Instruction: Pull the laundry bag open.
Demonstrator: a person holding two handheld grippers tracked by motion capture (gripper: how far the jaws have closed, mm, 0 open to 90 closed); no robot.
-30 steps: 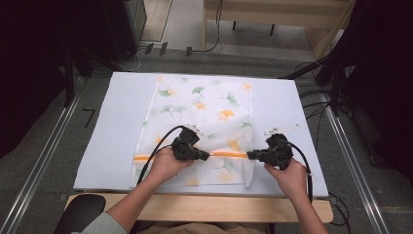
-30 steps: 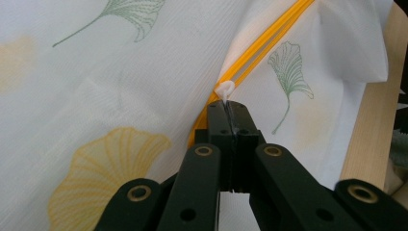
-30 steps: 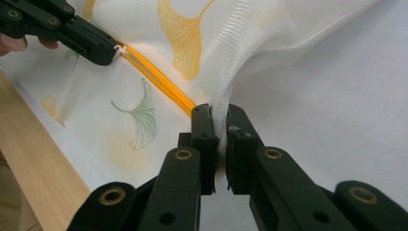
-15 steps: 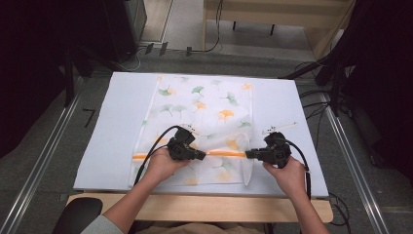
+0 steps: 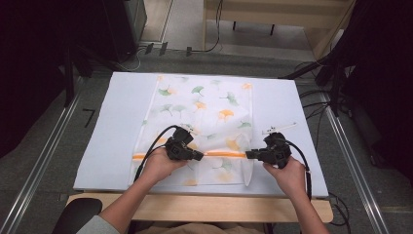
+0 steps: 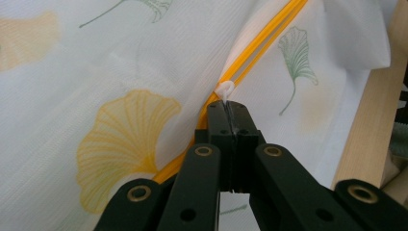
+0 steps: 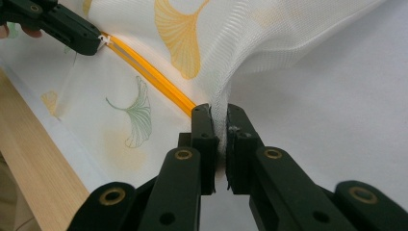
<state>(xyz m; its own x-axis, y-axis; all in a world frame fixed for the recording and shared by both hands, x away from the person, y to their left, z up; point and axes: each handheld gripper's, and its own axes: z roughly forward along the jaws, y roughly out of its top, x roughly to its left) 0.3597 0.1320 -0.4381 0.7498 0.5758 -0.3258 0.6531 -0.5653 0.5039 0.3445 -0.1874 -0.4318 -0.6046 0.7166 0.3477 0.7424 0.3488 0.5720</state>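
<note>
Evidently a zip is being worked along a white mesh laundry bag printed with orange and green ginkgo leaves [image 5: 204, 112], which is laid flat on the white sheet [image 5: 112, 122] covering the wooden bench [image 5: 204, 207], its near end toward the person. An orange zip [image 5: 225, 153] is seen to run across the bag close to that near end.

In the left gripper view, the small white zip pull [image 6: 224, 88] is pinched between the closed jaws of the left tongs [image 6: 229, 113], with the two orange zip tapes running away beyond it toward the upper right. In the high view these left tongs [image 5: 198, 157] are placed part-way along the zip, well apart from both ends of it. The right tongs [image 7: 219, 126] are clamped on the mesh edge of the bag just where the zip ends, and the fabric is lifted and bunched there; in the high view the right tongs [image 5: 249, 155] are found at the bag's right-hand side, so the bag is held taut against the pull.

The job is judged to be roughly half done: the slider stands mid-zip. Whether opening or closing is meant cannot be told for certain, as the state of the teeth on either side is not clearly resolved.
</note>
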